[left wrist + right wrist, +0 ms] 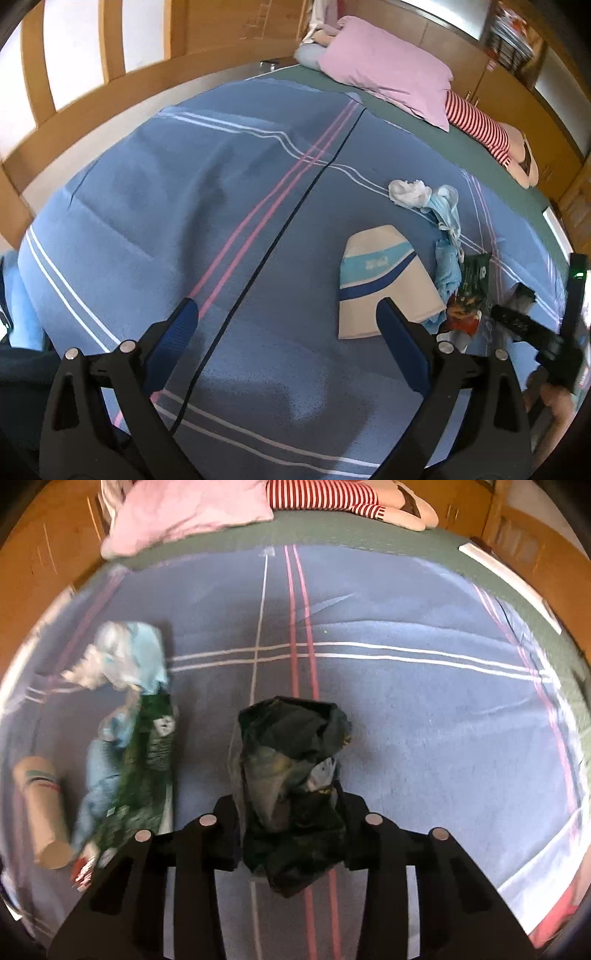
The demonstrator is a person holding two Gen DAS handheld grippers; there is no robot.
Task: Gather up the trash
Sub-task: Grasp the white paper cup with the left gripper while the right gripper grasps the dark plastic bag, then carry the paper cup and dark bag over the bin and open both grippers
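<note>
While clamped, dark crumpled wrapper fills right claw (bed below).

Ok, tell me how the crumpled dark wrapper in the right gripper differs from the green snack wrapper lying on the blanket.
The crumpled dark wrapper is wadded into a lump, while the green snack wrapper lies stretched out long and flat. The dark wrapper is clamped between the right gripper's fingers; the green one lies loose on the blue striped blanket among pale blue trash. Both are thin packaging litter on the same bed.

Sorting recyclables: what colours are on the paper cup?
Cream paper cup with turquoise and navy bands; left wrist view.
</note>
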